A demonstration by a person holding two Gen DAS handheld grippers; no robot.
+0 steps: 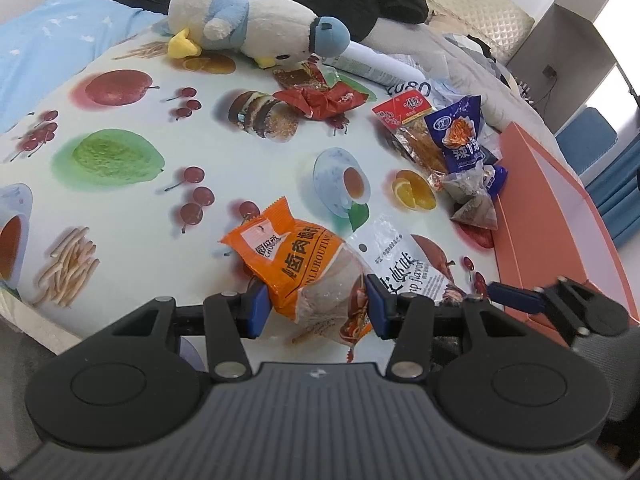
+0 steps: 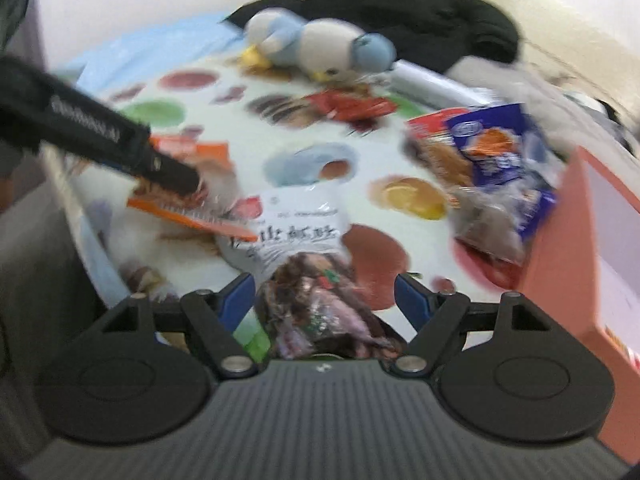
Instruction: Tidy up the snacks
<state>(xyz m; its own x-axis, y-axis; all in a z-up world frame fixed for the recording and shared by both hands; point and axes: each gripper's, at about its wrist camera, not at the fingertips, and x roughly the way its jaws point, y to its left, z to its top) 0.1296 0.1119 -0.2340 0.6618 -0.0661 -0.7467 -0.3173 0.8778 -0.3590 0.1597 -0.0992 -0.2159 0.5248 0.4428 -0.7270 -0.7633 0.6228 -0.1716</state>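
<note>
Orange packet [image 1: 296,268]: clamped between the blue pads of the left tongs [image 1: 316,304], its printed top end pointing away across the table [image 1: 120,184].
White shrimp-flavour packet [image 2: 288,228]: lies on the fruit-print cloth just right of the orange one, overlapped by it at one edge; its dark lower end sits between the right tongs' jaws.
Right tongs [image 2: 325,300]: jaws apart, neither pad pressing on the white packet, so nothing is held; this view is blurred.
Blue packet [image 1: 460,136]: leans in a small heap with a red-topped packet [image 1: 404,116] and clear pouches [image 1: 474,204], just beside the salmon-coloured box.
Red wrapper [image 1: 324,100]: loose farther back, near the plush duck [image 1: 256,28], apart from the heap.
Salmon box [image 1: 560,216]: at the table's right edge; as far as its inside shows, it looks bare, though part is hidden.
Done: little, by my judgement; no snack is visibly sorted into the box.
Left: the held orange packet, the white one, the heap and the red wrapper, if the box is indeed where they belong.
</note>
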